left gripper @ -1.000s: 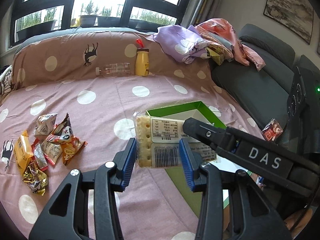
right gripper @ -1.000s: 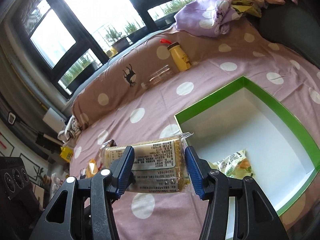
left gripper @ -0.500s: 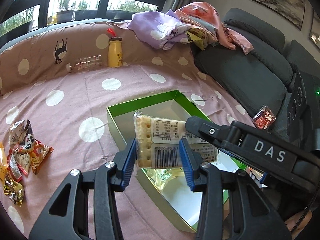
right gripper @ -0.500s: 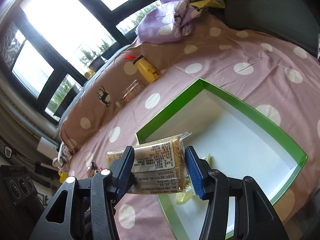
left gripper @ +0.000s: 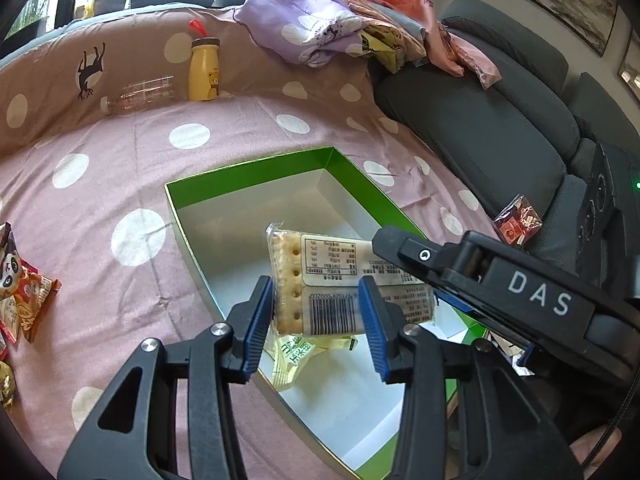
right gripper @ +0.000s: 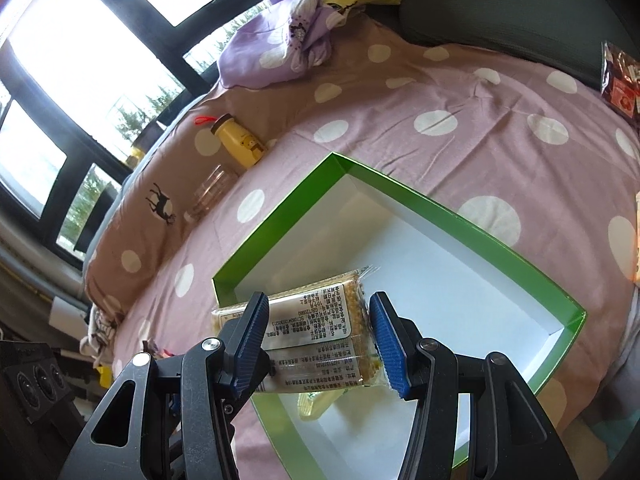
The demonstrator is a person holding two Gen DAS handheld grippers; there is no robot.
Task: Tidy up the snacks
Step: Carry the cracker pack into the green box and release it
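Note:
My left gripper (left gripper: 316, 316) is shut on a clear-wrapped cracker pack (left gripper: 320, 276) and holds it over the near end of the green box (left gripper: 244, 172), whose floor is white. My right gripper (right gripper: 320, 336) is shut on a yellow-grain snack bar pack (right gripper: 312, 328) and holds it above the same box (right gripper: 440, 200), near its left corner. The right gripper's black body marked DAS (left gripper: 520, 296) crosses the left wrist view. A pale yellow-green snack packet (left gripper: 294, 356) lies in the box under both packs. More loose snack packets (left gripper: 24, 292) lie on the pink dotted bedspread at the left.
A yellow bottle (left gripper: 204, 70) and a clear bottle (left gripper: 140, 94) lie against the brown dotted cushion at the back. A pile of clothes (left gripper: 340, 28) sits on a grey sofa (left gripper: 500, 120). A red packet (left gripper: 518, 224) lies at the sofa's edge.
Both grippers have carried their packs to the right, from over the bedspread to over the green box, and lower toward it. The loose snack pile has slid to the left edge of view.

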